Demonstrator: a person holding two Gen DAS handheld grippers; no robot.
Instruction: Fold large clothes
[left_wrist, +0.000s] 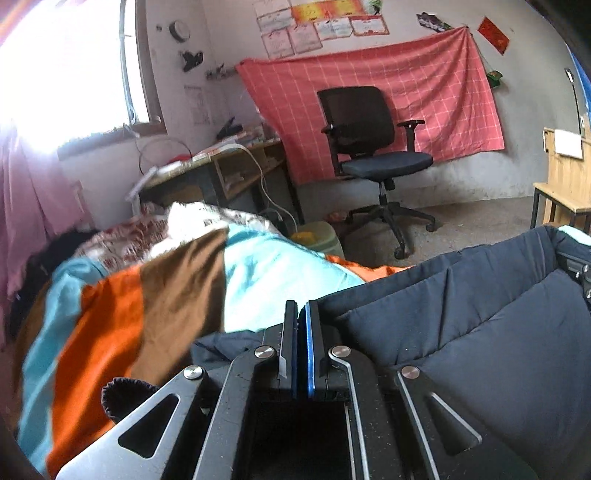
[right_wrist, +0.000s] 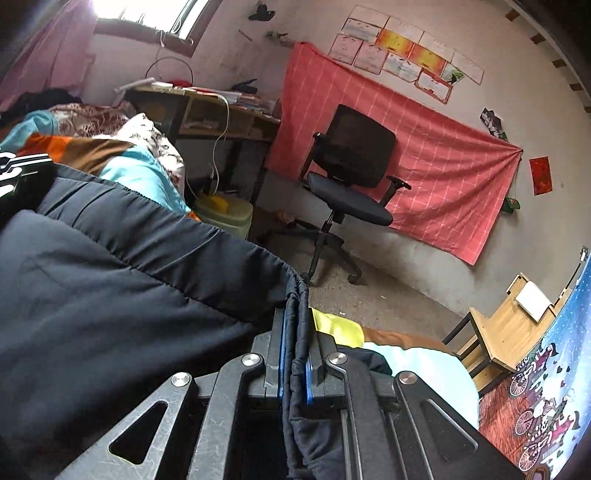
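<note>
Dark padded jacket (right_wrist: 110, 280) pinched in right tool (right_wrist: 295, 314)

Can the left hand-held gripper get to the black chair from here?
Probably not. The left hand-held gripper is shut and sits beside the dark padded garment, and the black chair stands across the floor, well past the bed.
</note>
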